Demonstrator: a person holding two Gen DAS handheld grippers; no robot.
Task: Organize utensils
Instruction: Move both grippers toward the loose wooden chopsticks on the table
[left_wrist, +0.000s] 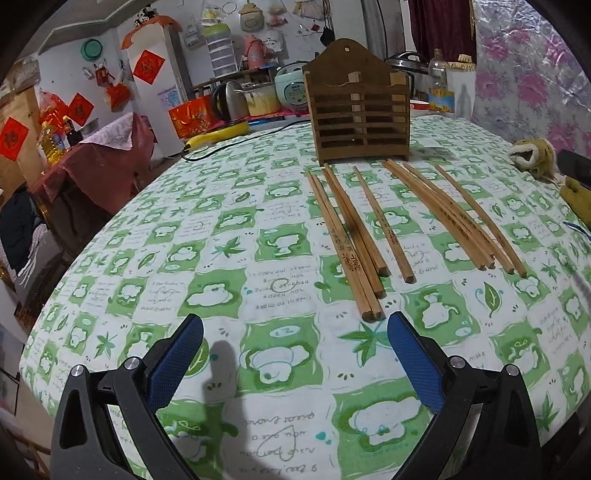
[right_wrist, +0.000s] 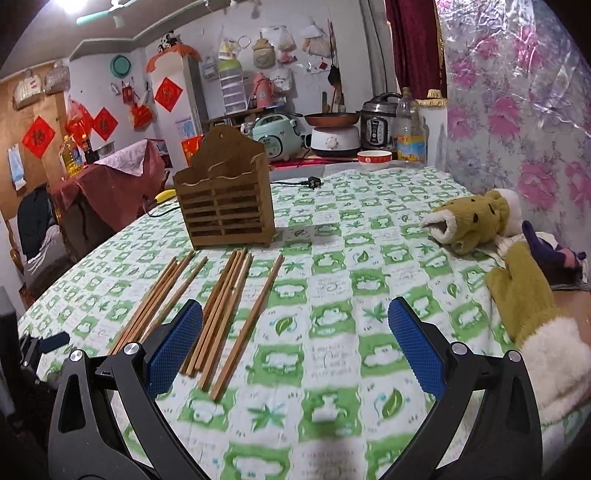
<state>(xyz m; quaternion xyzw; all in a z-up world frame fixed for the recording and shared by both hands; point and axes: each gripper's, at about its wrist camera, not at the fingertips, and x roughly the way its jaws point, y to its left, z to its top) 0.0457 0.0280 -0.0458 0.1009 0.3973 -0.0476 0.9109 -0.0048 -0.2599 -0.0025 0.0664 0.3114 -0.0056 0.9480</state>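
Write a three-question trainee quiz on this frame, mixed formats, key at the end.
1. True or false: some chopsticks already stand in the wooden chopstick holder.
2. Which gripper holds something? A) left gripper B) right gripper C) neither
3. Fill in: the yellow-green gloves lie on the ____ side of the green patterned tablecloth, seen from the right wrist.

Key: 1 false, all lie flat in front of it. 2 C, both sets of jaws are open and empty. 3 right.
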